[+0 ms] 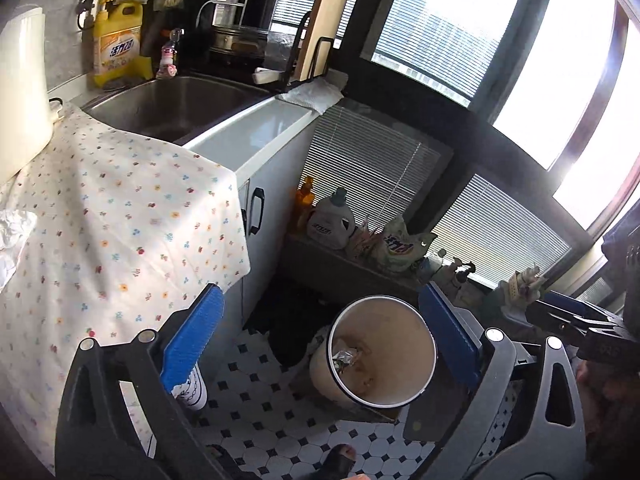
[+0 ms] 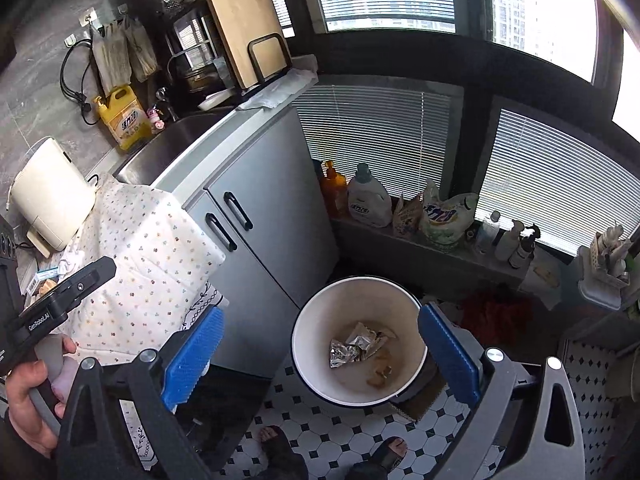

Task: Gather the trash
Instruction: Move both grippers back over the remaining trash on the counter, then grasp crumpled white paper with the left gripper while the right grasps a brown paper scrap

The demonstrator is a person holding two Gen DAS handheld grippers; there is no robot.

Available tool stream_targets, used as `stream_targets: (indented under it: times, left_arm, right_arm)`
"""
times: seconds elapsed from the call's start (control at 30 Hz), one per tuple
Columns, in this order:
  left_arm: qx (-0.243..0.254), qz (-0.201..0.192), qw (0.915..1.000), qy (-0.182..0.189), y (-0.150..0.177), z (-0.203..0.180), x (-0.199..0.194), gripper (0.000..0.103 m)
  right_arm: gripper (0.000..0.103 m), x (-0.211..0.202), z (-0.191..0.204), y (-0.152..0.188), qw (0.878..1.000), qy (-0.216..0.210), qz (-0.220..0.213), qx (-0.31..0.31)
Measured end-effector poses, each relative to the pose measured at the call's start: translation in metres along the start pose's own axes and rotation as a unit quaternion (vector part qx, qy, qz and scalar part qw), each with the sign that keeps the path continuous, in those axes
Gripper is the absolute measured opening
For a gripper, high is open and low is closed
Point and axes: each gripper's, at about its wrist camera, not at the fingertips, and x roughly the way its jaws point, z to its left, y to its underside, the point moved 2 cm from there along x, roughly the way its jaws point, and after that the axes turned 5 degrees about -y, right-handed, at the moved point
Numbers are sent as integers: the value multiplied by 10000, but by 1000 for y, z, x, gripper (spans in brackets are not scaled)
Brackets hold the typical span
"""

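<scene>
From the left wrist, the left hand-held gripper (image 1: 320, 344) hangs wide open and empty over the white bin (image 1: 380, 354) on the tiled floor at 6 o'clock, a crumpled foil wrapper (image 1: 344, 358) inside. From the right wrist, the right hand-held gripper (image 2: 320, 354) also gapes empty above the bin; the wrapper looks light, crinkly and slippery, best pinched across its bunched middle

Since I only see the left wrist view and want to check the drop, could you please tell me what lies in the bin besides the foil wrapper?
Observer: Some brownish scraps lie beside the foil wrapper on the bottom of the bin.
Operator: Is the right gripper carrying anything?
Observer: No, the right gripper is open, with nothing between its fingers.
Operator: Is any trash left on the counter?
Observer: A few small packets lie near the kettle.
</scene>
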Motion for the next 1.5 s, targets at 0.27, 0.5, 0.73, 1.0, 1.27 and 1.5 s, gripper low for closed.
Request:
stream_targets:
  times: [0.27,0.5,0.73,1.0,1.27,1.5]
  left_arm:
    - [-553,-249,9961,-637,5,84,-46,97]
    - [-970,-448,9886,-1058,14,150,-82,97]
    - [-1361,-599,9789,-1405,29,210,-114,97]
    - [-1718,-721,9668,-1751,47,272,-144,97]
    - [-1909,-807,9576,-1999,61,332,-165,97]
    - [-2001,-849,9529,-2115,63,384,-176,96]
  right_arm:
    - [95,27,82,-12,9976,-494,97,-475]
    - [95,49,150,-13,9921,-847,242,-892]
    - [95,65,215,-7,9845,-1150,352,-1278]
    - [95,86,281,4,9760,-1397,482,-1599]
    - [95,107,351,17,9668,-1737,536,-1793]
    - [93,127,413,31,9570,-2068,630,-1932]
